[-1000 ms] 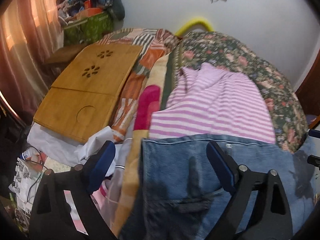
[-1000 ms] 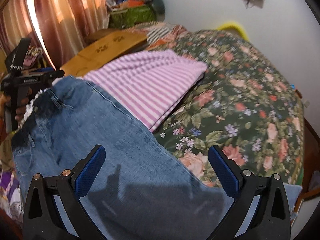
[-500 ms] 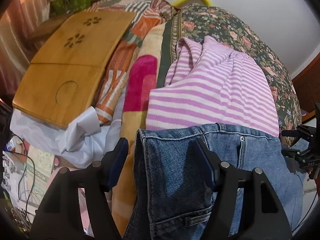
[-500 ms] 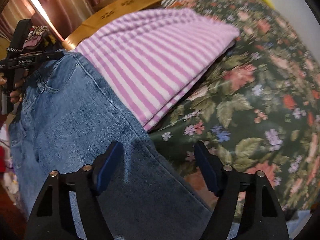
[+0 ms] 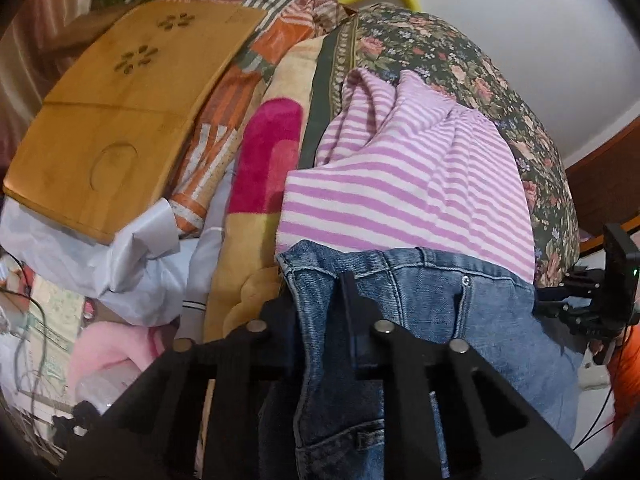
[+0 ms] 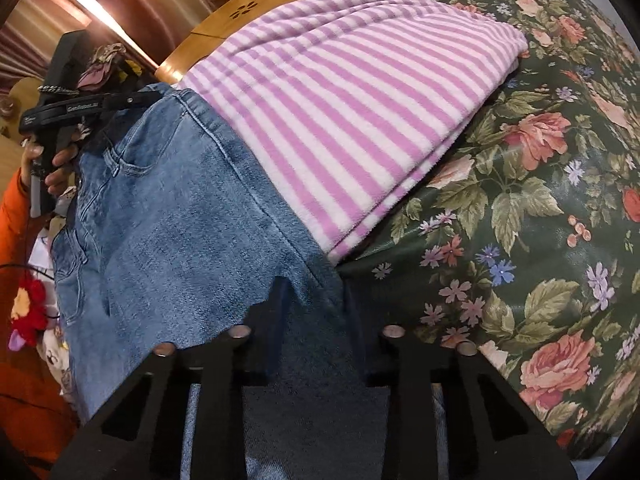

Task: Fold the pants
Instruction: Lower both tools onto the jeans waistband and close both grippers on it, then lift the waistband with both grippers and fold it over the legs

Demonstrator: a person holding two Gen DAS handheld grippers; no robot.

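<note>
While closing on denim, left gripper (image 5: 320,304) pinches the waistband corner of the jeans (image 5: 440,304), fabric bunched between the two black fingers (image 5: 352,300), jaws nearly together. Just ahead of those fingertips: pink-and-white striped fleece (image 5: 400,168), its near edge touching and slightly overlapped by the waistband. Beyond the fleece, dark floral bedcover (image 5: 460,64). Off to the left of the gripper, a wooden lap tray (image 5: 120,112) lying tilted on patterned orange blankets (image 5: 224,120), with crumpled white plastic (image 5: 132,256) beneath its near corner. Seen from the right wrist view, left gripper (image 6: 88,108) sits at the far end of the waistband, gripped by a hand (image 6: 56,164) with an orange sleeve (image 6: 16,216) below it.

Likewise closing, right gripper (image 6: 314,296) clamps the other side edge of the jeans (image 6: 180,220), a fold of denim standing up between its fingers (image 6: 352,304), jaws nearly together. Ahead and slightly left of it, the striped fleece (image 6: 340,92), folded in layers, lying on the floral bedcover (image 6: 540,200), which fills everything to the gripper's right. Jeans spread flat from this gripper toward the left one, along the near edge of the fleece. Far behind, reddish curtains (image 6: 120,0). In the left wrist view, right gripper (image 5: 592,300) at the far right end of the denim, exact grip there too small to tell.
</note>
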